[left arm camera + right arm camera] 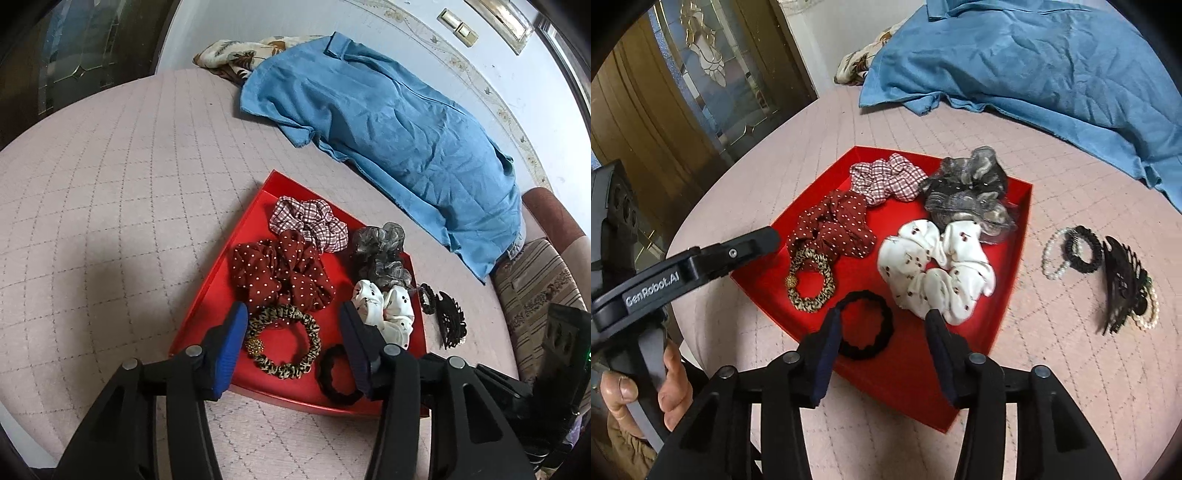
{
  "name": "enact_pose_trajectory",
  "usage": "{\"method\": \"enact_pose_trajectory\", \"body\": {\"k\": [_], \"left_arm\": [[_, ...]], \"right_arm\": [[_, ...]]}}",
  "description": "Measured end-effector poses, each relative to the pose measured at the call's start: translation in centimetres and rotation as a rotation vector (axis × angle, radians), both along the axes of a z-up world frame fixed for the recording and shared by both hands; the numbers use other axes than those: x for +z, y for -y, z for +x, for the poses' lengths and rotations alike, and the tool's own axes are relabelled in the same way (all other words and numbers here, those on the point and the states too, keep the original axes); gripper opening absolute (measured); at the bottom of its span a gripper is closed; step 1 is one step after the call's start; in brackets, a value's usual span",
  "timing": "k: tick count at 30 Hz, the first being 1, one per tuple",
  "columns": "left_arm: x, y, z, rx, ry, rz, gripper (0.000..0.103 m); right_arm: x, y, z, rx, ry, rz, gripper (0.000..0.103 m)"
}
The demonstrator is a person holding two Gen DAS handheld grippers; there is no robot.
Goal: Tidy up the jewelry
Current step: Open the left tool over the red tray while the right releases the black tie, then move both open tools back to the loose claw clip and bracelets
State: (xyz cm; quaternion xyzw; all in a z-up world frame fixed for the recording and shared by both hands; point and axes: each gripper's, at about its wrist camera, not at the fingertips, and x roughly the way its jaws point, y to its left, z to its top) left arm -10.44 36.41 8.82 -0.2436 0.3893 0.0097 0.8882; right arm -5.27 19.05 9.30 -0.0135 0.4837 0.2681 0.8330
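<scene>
Your left hand-held gripper (293, 314) hangs spread over the near half of the red tray (207, 295), holding nothing; the leopard-print hair tie (284, 339) lies between its blue pads. Your right hand-held gripper (882, 321) is also spread and empty, over the black hair tie (866, 325) in the tray's near corner.

Both views show the dotted maroon scrunchie (282, 275), plaid scrunchie (308, 221), grey sheer scrunchie (380, 254) and white printed scrunchie (384, 310) inside the tray.

Only the right view shows the pale bead bracelet (1052, 258) on the pink quilted surface (1071, 350), touching a black coil tie (1084, 249) beside the black claw clip (1123, 284); possibly a second bead strand (1150, 314) under the clip, partly hidden. It also shows your hand (639, 391) gripping the left handle.

Only the left view shows the striped cushion (532, 280).
</scene>
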Motion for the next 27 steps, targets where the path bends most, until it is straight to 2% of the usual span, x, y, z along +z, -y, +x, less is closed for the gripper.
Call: {"method": "enact_pose_trajectory", "body": {"k": [13,20,27], "left_arm": [[-0.1,0.6,-0.6,0.036,-0.002,0.077,0.053],[-0.3,1.8,-0.6,0.043,-0.015,0.148,0.053],[-0.1,4.3,-0.9,0.029,0.0,0.247,0.057]], "right_arm": [[0.8,6.4,-1.2,-0.1,0.034,-0.031,0.058],[0.5,13.3,-1.3,-0.219,0.036,-0.056,0.058],[-0.8,20.9,-0.1,-0.391,0.0,-0.026,0.058]]}}
